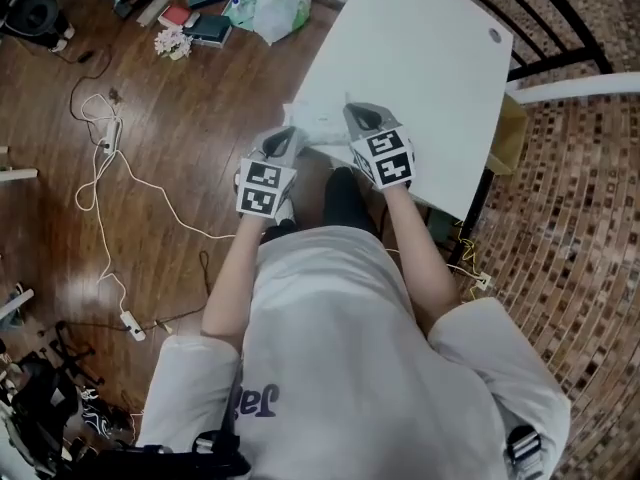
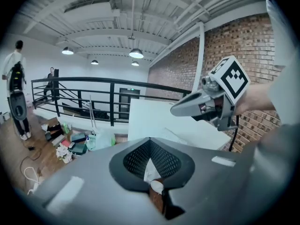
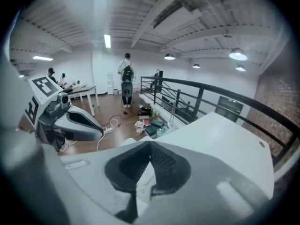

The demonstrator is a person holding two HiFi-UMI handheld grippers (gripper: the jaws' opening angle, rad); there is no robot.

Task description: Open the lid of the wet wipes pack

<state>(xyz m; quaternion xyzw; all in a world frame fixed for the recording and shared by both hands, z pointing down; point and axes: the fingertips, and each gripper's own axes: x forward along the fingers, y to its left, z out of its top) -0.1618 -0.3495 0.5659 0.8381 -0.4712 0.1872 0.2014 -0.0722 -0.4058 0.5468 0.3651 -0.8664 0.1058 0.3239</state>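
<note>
Head view looks steeply down; both gripper views share the white table (image 2: 159, 118).

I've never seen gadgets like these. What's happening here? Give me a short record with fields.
Place: white table over a wooden floor
Item: white wipes pack, at the table's near corner
Left gripper: jaws shut on one end of the pack
Right gripper: jaws shut on the other end
Lid: cannot tell if it is open
Floor clutter: bags and books, cables
</note>
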